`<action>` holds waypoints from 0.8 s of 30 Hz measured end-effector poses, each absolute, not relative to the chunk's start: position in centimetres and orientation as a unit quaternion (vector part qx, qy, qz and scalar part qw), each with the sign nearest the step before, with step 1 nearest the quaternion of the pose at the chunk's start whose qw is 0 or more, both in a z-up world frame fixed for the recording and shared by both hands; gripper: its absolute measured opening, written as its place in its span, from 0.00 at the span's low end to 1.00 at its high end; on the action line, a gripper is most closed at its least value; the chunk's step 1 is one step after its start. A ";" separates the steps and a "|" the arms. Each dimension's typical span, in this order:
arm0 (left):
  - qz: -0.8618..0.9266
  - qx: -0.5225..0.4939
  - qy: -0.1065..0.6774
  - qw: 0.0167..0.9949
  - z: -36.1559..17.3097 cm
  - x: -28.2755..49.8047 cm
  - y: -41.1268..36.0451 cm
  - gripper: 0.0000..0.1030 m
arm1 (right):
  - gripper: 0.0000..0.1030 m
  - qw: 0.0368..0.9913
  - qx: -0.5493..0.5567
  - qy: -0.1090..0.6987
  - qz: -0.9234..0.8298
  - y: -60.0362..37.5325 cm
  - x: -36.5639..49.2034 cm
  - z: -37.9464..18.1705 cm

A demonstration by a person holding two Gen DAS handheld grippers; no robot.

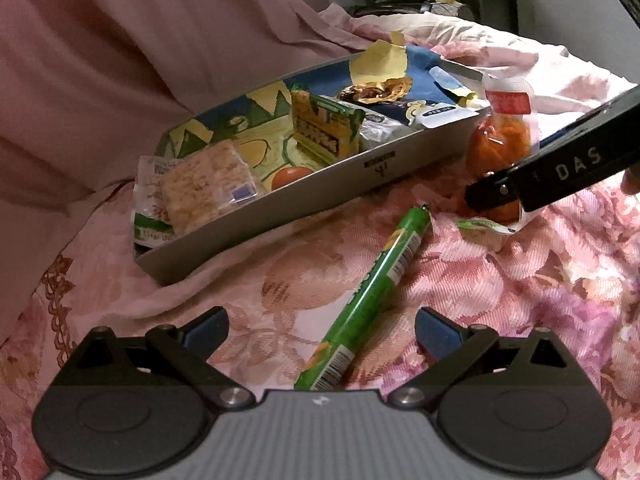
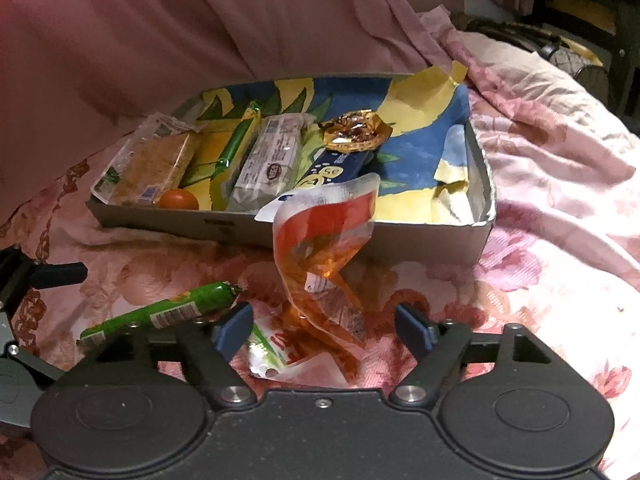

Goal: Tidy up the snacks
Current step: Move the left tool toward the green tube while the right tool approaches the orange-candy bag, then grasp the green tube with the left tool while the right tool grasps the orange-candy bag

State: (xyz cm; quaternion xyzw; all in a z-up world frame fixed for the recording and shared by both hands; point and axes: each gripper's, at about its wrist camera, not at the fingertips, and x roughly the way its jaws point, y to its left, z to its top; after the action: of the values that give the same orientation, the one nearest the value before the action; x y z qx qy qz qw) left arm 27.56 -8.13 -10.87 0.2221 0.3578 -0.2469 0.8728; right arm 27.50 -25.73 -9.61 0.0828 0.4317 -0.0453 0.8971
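Observation:
A grey tray [image 1: 320,188] with a blue and yellow lining sits on the bed and holds several wrapped snacks. A green tube snack [image 1: 372,292] lies on the cover in front of the tray, between the spread fingers of my left gripper [image 1: 322,330], which is open and not touching it. An orange snack bag [image 2: 324,256] with a red and white top stands against the tray's [image 2: 420,240] front wall. My right gripper [image 2: 325,330] is open around the bag's lower end, pads clear of it. One right finger [image 1: 492,190] shows over the bag [image 1: 498,140].
In the tray lie a cracker pack [image 1: 204,188], a green wafer pack [image 1: 324,128], a gold foil sweet [image 2: 356,132], a blue packet [image 2: 340,168] and a small orange ball [image 2: 179,199]. Pink floral bedcover [image 1: 520,300] all round; pink cloth [image 1: 140,40] behind; dark furniture [image 2: 592,8] far right.

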 end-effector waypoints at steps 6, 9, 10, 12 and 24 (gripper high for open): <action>-0.265 0.221 0.360 0.867 -10.8 27.5 -8.1 0.85 | 0.58 0.895 0.086 0.435 -0.044 -25.5 27.6 -9.9; -0.281 0.235 0.350 0.862 -10.8 26.8 -8.3 0.76 | 0.51 0.893 0.085 0.440 -0.047 -25.5 27.7 -10.0; -0.287 0.240 0.348 0.860 -10.8 26.7 -8.4 0.71 | 0.49 0.893 0.084 0.440 -0.048 -25.5 27.7 -10.0; -0.298 0.243 0.349 0.855 -10.8 26.5 -8.6 0.62 | 0.47 0.892 0.083 0.441 -0.051 -25.5 27.7 -9.9; -0.289 0.207 0.400 0.845 -10.3 26.8 -8.0 0.36 | 0.46 0.882 0.109 0.453 -0.062 -26.0 27.3 -9.7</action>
State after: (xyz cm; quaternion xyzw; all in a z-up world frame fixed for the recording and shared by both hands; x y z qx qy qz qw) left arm 26.84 -7.97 -10.29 0.2070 0.4003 -0.2888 0.8447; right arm 27.27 -25.95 -9.70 0.1093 0.4532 -0.0625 0.8825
